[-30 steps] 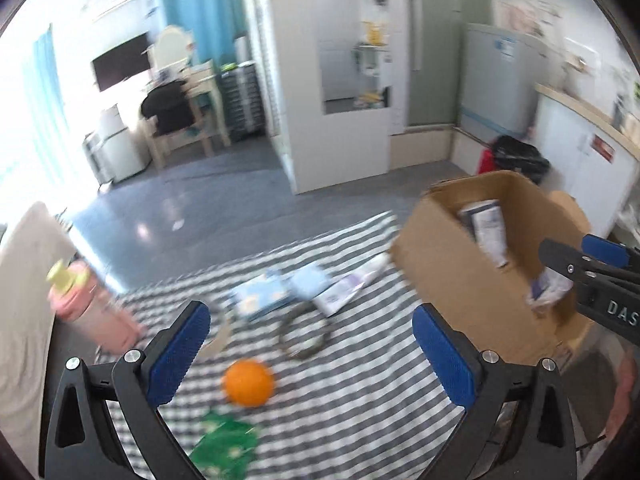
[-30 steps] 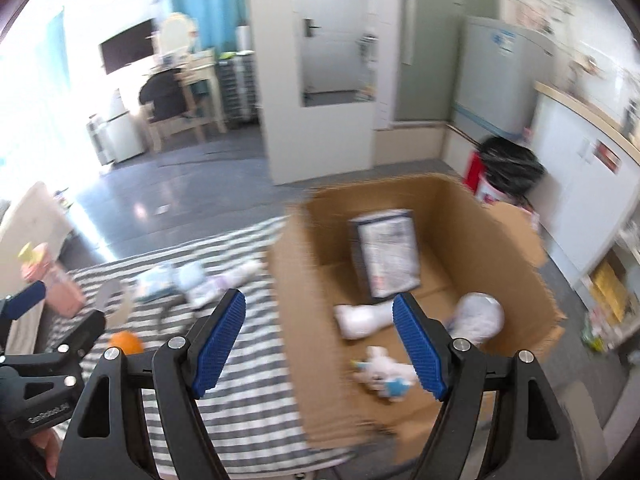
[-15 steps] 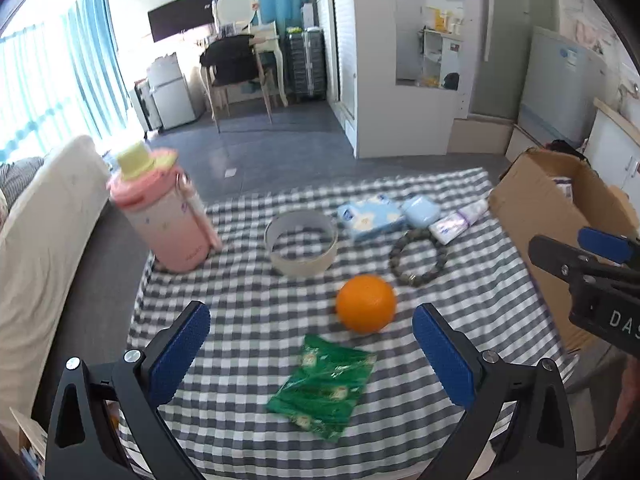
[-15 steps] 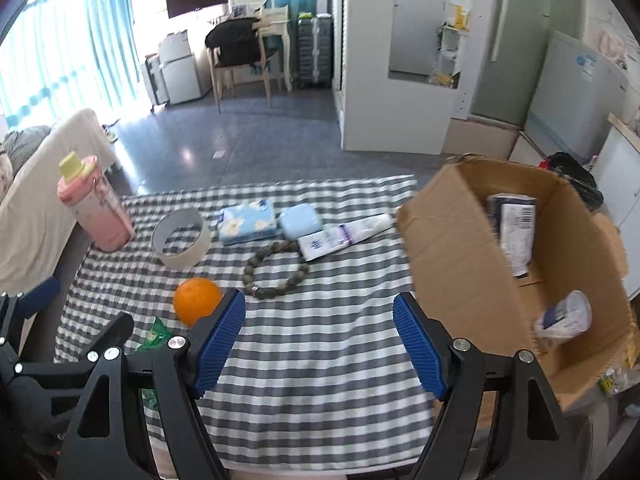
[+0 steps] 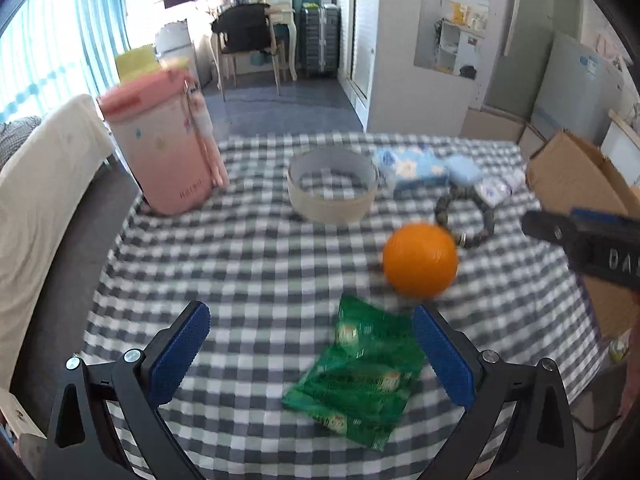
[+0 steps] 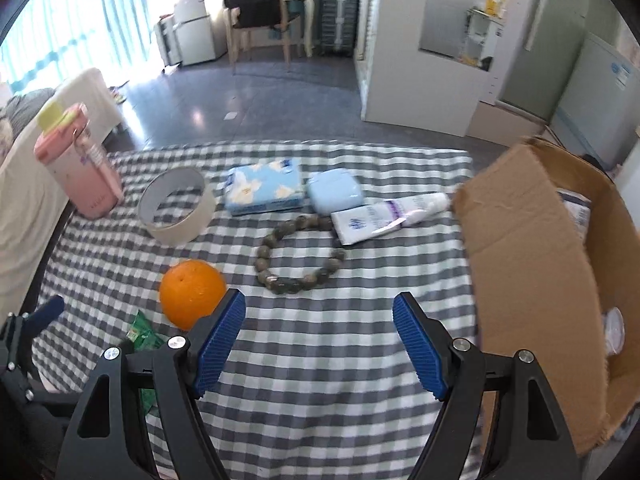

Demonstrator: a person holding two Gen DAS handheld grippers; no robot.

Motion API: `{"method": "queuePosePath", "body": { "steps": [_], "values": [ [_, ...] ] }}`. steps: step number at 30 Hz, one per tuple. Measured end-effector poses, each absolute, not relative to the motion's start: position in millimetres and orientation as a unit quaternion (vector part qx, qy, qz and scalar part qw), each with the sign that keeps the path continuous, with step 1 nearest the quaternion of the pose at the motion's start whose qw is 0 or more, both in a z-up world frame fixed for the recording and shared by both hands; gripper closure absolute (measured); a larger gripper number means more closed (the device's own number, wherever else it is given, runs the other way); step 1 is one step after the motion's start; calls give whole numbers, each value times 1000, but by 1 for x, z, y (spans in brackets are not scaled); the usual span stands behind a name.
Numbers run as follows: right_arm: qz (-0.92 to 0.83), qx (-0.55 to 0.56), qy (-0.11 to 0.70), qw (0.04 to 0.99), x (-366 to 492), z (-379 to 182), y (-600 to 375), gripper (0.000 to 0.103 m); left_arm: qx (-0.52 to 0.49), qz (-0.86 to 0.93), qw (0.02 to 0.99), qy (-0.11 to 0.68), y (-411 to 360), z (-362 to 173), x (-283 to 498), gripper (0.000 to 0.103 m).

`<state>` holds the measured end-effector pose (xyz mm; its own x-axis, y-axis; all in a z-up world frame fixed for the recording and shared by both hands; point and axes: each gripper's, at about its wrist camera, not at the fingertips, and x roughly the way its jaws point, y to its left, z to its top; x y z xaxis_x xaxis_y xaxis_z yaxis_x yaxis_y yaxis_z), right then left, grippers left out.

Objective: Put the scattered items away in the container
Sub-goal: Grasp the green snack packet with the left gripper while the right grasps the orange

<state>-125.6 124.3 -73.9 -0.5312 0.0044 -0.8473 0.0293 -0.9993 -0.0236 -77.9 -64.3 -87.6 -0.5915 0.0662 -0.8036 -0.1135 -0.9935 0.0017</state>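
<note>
While both hover, left hand-held gripper [image 5: 310, 350] agape over green packet [image 5: 360, 372], right hand-held gripper [image 6: 318, 342] agape

A checked cloth [image 6: 320, 360] covers the counter; beyond it, a chair [image 6: 260, 12] with dark clothing stands on grey floor [image 6: 260, 108].

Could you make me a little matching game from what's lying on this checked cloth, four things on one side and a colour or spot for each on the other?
Things:
1. orange
2. bead bracelet
3. snack packet
4. water bottle

Descriptions:
A. pink, standing upright at the far left corner of the cloth
B. green, lying flat nearest the left gripper
C. round and bright, just beyond the snack packet
D. a ring of dull stones in the middle of the cloth, beside the white tube

Pairs: 1-C, 2-D, 3-B, 4-A
</note>
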Motion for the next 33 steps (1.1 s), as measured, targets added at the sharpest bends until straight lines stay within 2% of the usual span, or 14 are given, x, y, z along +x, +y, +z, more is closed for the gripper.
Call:
{"method": "queuePosePath", "body": {
  "steps": [9, 12, 19, 21, 22, 23, 27, 28, 29, 31, 33],
  "values": [
    [-860, 498, 70, 82, -141, -100, 62, 28, -488, 866, 93, 49, -45, -120, -66, 0],
    [-857, 500, 58, 105, -145, -106, 58, 28, -490, 866, 99, 27, -51, -126, -67, 0],
    [-843, 519, 52, 133, -149, -121, 47, 28, -478, 871, 108, 29, -53, -126, -60, 1],
    [-837, 528, 50, 136, -150, -129, 44, 30, -475, 872, 111, 37, -50, -126, -56, 7],
    [-837, 529, 51, 133, -151, -131, 44, 34, -473, 873, 114, 39, -49, -125, -55, 11],
    [-837, 530, 55, 126, -152, -134, 43, 45, -469, 875, 116, 39, -49, -124, -52, 19],
    [-836, 532, 42, 127, -152, -134, 47, 45, -466, 875, 122, 40, -47, -122, -46, 30],
    [-837, 532, 40, 127, -151, -134, 47, 45, -465, 876, 123, 40, -47, -121, -45, 34],
    [-837, 532, 37, 127, -150, -134, 47, 45, -464, 877, 123, 40, -47, -120, -44, 43],
    [-837, 531, 35, 126, -147, -133, 48, 45, -463, 876, 128, 41, -46, -118, -41, 46],
    [-839, 529, 32, 125, -145, -131, 49, 45, -461, 877, 132, 39, -46, -116, -38, 55]
  ]
}}
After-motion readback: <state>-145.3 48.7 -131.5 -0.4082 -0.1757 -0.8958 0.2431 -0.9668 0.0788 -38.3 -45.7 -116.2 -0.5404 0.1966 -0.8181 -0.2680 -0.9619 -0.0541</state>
